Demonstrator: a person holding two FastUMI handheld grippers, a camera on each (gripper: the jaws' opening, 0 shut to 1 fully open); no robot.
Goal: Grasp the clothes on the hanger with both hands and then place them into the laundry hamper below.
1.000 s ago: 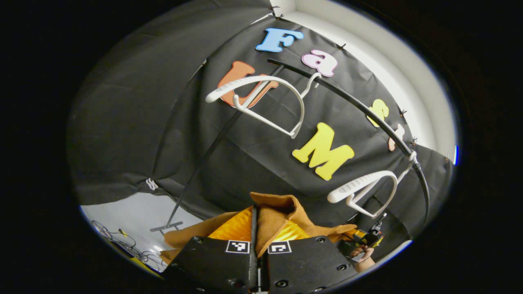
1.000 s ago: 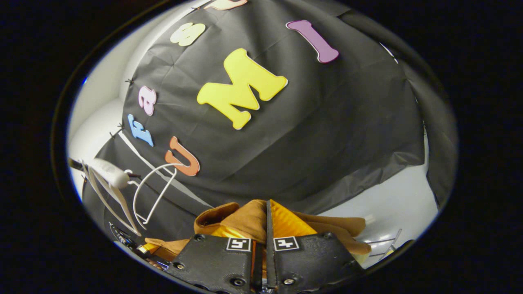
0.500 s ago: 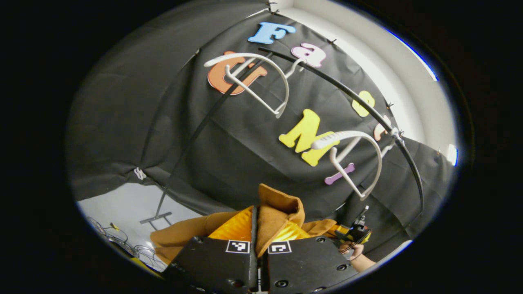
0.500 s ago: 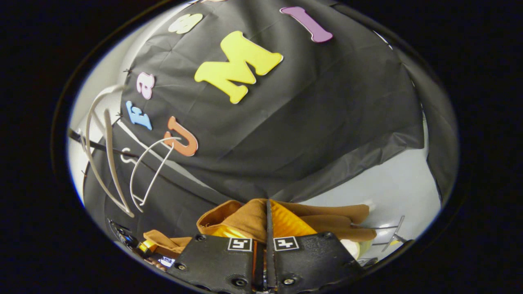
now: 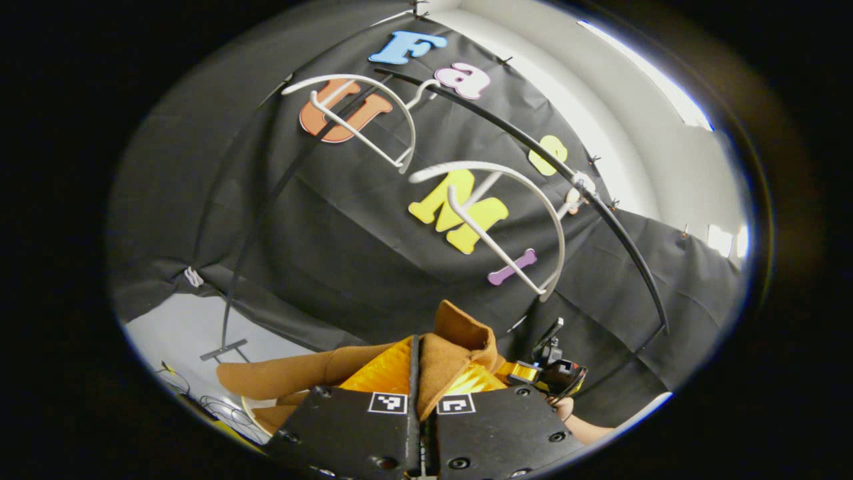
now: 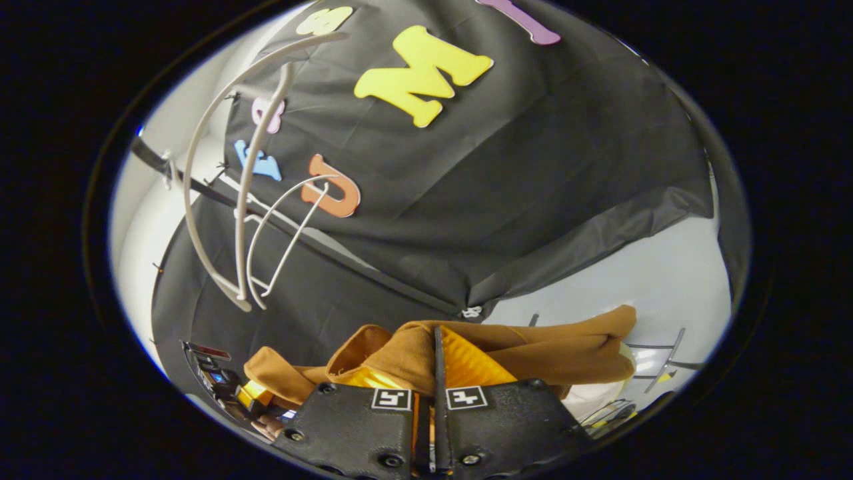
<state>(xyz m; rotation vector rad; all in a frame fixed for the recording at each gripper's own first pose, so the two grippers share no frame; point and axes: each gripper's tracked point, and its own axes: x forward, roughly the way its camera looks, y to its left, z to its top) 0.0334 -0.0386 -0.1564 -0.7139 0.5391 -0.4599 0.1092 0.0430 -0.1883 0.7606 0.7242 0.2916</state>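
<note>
Left gripper view: L gripper (image 5: 414, 373) clamped on brown garment (image 5: 460, 337), hangers (image 5: 493, 220) bare.

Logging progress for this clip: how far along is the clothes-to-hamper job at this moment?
Done: the brown garment is off the rack; both white hangers hang bare on the black rail. In hand: the left gripper and right gripper are each clamped on the garment, stretched between them. Left: lowering it into the hamper, whose pale rim seems to peek below, and releasing.
</note>
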